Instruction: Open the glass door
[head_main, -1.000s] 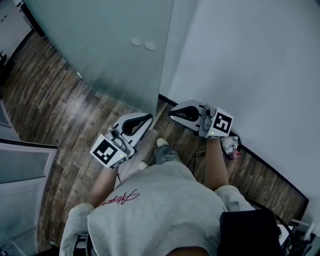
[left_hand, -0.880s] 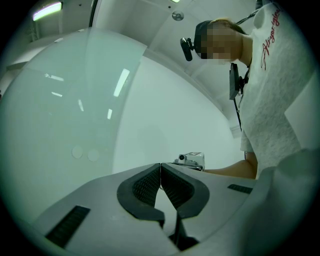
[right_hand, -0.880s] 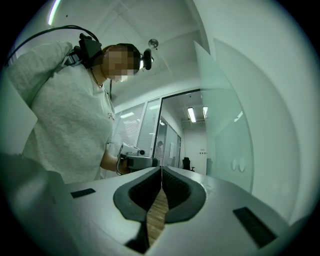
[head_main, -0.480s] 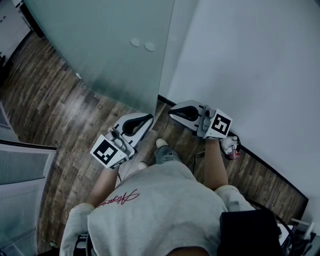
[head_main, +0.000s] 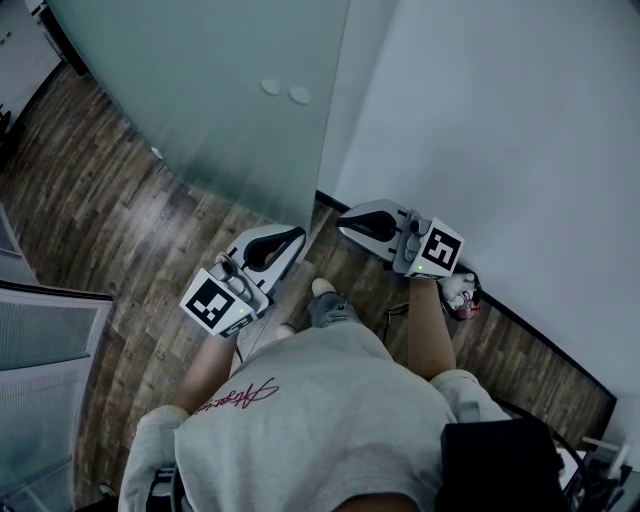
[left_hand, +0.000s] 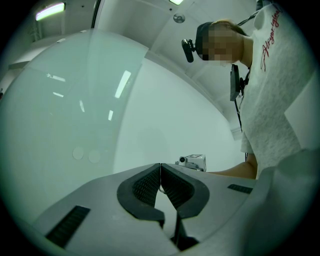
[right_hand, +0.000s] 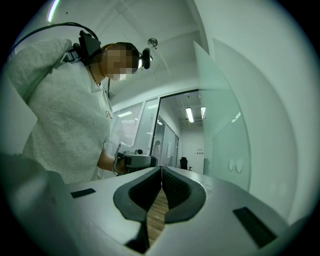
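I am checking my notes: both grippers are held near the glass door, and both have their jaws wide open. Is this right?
No. The left gripper and right gripper are held near the glass door, but both have their jaws shut, as each gripper view shows.

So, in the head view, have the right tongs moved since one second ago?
No. The right tongs are at the same spot beside the lower corner of the glass door, with their tips together and nothing between them.
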